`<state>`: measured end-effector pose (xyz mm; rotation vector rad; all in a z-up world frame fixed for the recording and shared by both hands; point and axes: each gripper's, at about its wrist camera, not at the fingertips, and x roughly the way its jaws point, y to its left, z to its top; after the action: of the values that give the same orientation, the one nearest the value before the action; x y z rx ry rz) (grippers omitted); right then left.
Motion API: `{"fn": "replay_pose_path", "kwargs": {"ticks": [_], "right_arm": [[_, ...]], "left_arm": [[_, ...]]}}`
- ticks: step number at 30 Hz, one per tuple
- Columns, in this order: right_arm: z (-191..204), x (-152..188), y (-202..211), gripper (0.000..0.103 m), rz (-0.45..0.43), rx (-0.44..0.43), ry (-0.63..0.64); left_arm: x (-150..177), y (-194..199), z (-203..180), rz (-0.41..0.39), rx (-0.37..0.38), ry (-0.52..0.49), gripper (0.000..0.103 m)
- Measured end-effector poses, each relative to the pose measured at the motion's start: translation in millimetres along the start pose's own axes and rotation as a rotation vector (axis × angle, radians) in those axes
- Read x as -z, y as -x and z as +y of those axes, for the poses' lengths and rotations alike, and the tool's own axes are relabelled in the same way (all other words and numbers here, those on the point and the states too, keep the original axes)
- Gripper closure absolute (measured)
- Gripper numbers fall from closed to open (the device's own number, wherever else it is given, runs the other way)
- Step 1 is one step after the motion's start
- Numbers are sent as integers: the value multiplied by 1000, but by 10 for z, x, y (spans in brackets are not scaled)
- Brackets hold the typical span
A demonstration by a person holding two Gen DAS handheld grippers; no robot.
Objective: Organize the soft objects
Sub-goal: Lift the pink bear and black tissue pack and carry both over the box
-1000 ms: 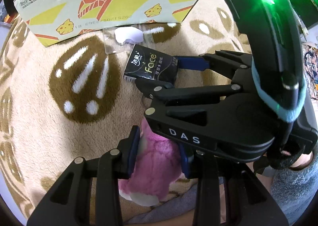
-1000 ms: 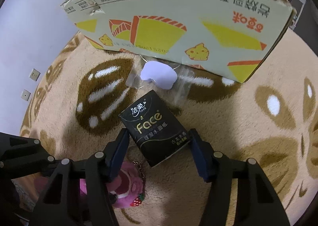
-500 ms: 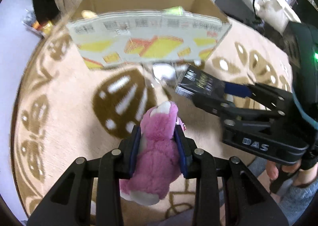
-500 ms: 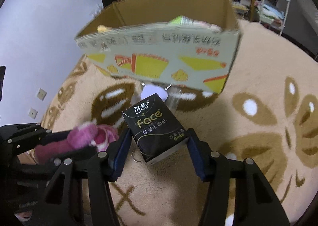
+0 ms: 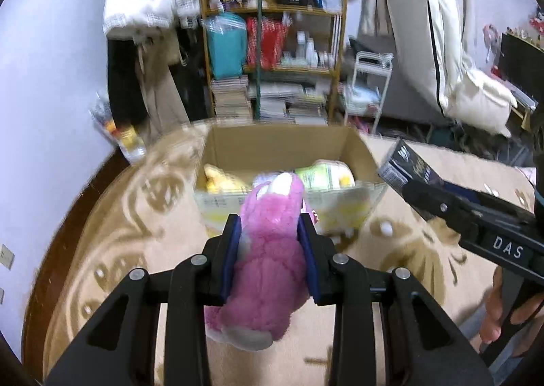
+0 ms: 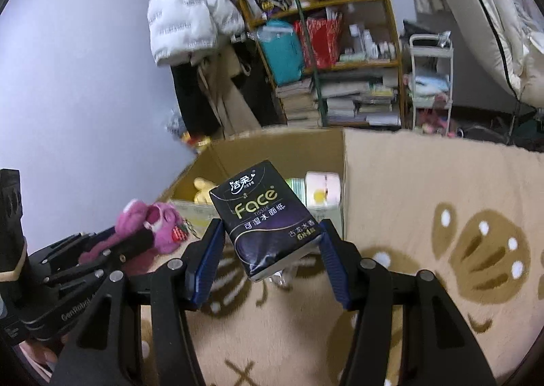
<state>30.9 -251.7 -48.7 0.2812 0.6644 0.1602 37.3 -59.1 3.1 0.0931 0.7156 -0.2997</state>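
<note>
The left gripper (image 5: 270, 240) is clamped on a fluffy pink plush toy (image 5: 268, 250); its blue pads (image 5: 234, 250) press into the fur on both sides, so the jaws stand narrow. The toy's white-tipped end points forward and its pale underside hangs below the fingers, clear of the carpet. The right gripper (image 6: 270, 250) grips a black rectangular pack of tissues with "Face" printed in gold (image 6: 263, 212), its blue pads set against the pack's two lower edges at a middling width. The pack tilts, one corner up, and is held off the floor (in the left wrist view it shows side-on at the right edge).

Just ahead of both grippers sits an open brown cardboard box with yellow printed sides (image 5: 285, 144) on a beige plush carpet with brown paw-print patterns (image 6: 442, 216). Inside the box lie a yellow soft toy (image 5: 221, 178) and a pale green-and-white wrapped package (image 5: 323, 175). Behind it stands a wooden shelf crammed with books and bags (image 5: 272, 56), with a white puffy jacket (image 6: 183, 12) hanging beside it.
</note>
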Motion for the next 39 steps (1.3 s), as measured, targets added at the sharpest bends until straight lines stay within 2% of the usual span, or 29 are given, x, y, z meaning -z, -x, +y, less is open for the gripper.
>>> {"fn": "replay_pose_path", "kwargs": {"ticks": [5, 15, 24, 33, 39], "right_arm": [[20, -120, 60, 44, -62, 1, 6], [21, -409, -9, 44, -156, 12, 26], [-120, -589, -266, 44, -197, -35, -4], [-322, -523, -590, 43, -120, 3, -16], [-368, -452, -783, 43, -80, 20, -2]], "left_arm": [[-226, 29, 39, -67, -3, -5, 71], [-683, -40, -56, -212, -59, -103, 71], [-733, -425, 142, -222, -55, -22, 70], [-658, -835, 267, -156, -38, 27, 70], [-611, -942, 304, -132, -36, 35, 70]]}}
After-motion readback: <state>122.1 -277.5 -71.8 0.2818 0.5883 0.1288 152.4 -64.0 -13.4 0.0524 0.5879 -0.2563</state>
